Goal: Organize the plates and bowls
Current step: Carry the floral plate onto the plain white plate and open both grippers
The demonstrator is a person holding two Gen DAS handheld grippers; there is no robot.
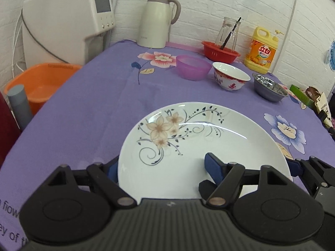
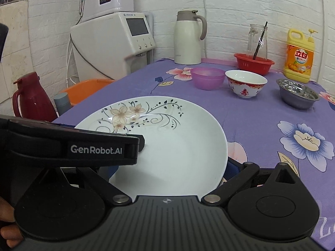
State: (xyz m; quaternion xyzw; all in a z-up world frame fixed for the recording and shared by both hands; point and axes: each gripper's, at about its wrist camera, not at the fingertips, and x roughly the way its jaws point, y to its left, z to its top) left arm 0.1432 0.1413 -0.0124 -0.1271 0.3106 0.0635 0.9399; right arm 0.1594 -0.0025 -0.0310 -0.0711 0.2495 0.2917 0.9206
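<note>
Between the fingers of the left gripper lay the near edge of a white flowered plate, one blue pad on its face and the other under its left rim; whether it pinched, I could not tell. The right gripper straddled the same plate from its right side, jaws spread wide, fingers apart at either rim. Beyond them on the purple tabletop stood a row: a purple bowl, a red-and-white bowl and a steel bowl, with a red basket behind.
</note>
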